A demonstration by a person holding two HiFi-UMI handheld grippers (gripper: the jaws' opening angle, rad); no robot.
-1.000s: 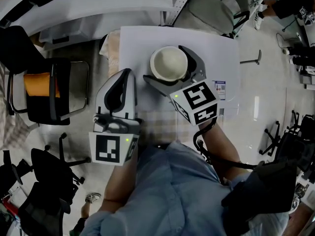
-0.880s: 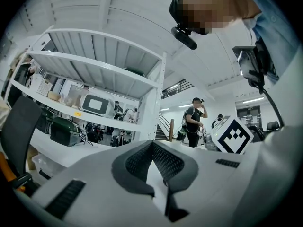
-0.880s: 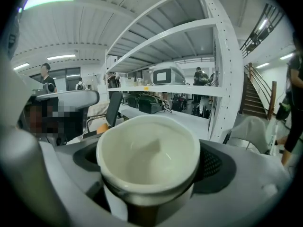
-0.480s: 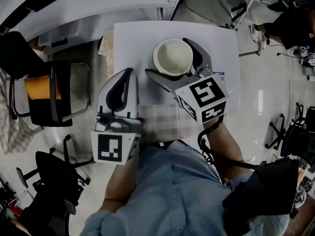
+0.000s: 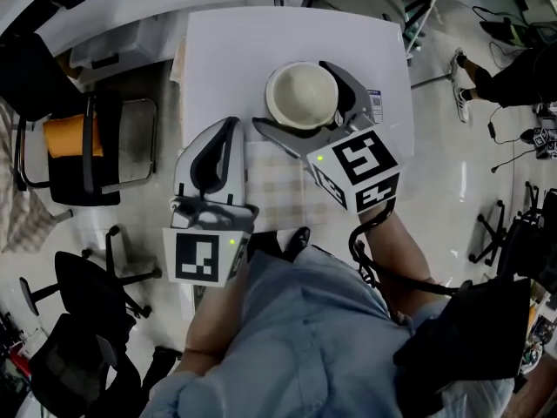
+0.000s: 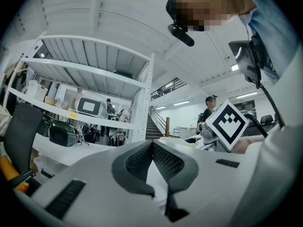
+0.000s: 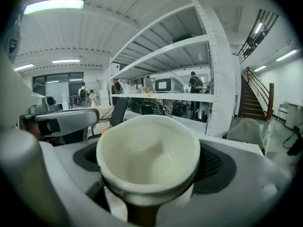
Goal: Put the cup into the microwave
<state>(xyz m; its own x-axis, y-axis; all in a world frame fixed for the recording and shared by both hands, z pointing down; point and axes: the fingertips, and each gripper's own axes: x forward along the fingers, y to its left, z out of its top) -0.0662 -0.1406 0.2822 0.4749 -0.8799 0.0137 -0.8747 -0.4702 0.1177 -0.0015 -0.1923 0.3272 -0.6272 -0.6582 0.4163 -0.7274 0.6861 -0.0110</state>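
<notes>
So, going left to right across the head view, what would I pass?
Chair with something orange on it → left gripper → cup → person's leg at the far right.

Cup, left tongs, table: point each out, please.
cup (image 7: 148,156): right gripper view, inside of its pale bowl.
left tongs (image 5: 226,125): head view, where the two tips meet.
table (image 5: 226,55): head view, bare white top.

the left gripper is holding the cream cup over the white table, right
No: the right gripper holds the cup, not the left. The right gripper view shows its jaws closed on the cup's sides, while the left gripper is shut on nothing. The cup is over the white table, as the head view shows.
</notes>
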